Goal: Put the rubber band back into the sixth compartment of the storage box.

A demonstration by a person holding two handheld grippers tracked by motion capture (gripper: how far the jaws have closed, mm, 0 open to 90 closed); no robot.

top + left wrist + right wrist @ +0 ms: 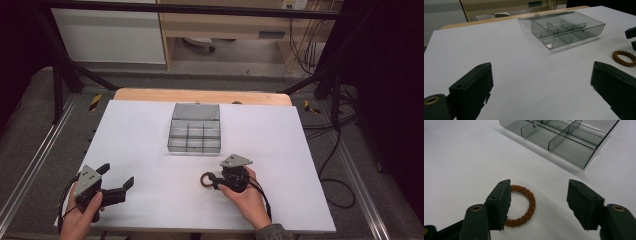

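Grasp step: brown braided cord ring (522,206) lies on white table (150,140), near side of smoky clear plastic divider box (194,129). Right gripper (539,202) jaws apart, straddling it; next, shift and clamp. Left gripper (541,87) wide apart, idle.

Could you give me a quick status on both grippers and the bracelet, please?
Left gripper open, idle. Right gripper open, one jaw overlapping the brown bracelet, no grip. Divided box beyond, path clear.

Brown braided ring (522,205), smoky grey box (194,129)
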